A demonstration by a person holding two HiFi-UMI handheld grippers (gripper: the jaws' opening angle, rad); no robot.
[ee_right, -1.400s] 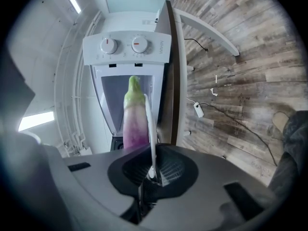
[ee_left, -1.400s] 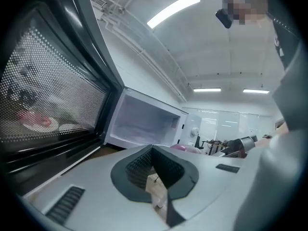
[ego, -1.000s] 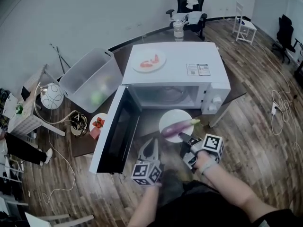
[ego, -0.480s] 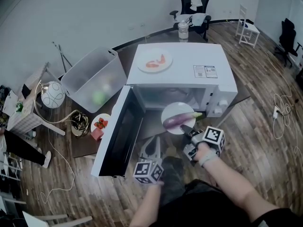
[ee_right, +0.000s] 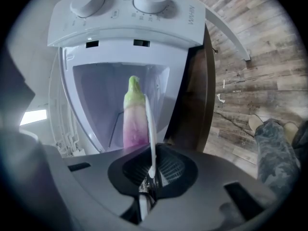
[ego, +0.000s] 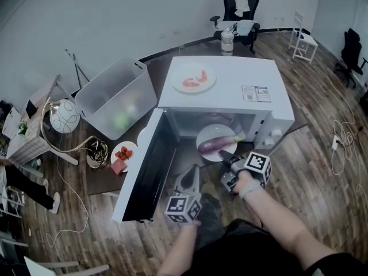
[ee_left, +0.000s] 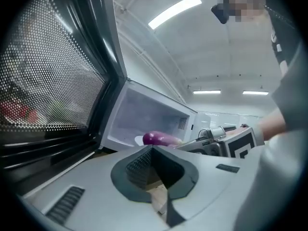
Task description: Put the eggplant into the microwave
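While plated, eggplant (ego: 217, 145) beyond right gripper (ego: 225, 155).

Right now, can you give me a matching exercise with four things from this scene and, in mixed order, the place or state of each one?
Things:
1. eggplant
2. microwave door
3. clear bin
4. right gripper

Place or state:
A. swung open
B. shut on the rim of the white plate
C. lying on the white plate
D. left of the microwave in the head view

Pairs: 1-C, 2-A, 3-D, 4-B
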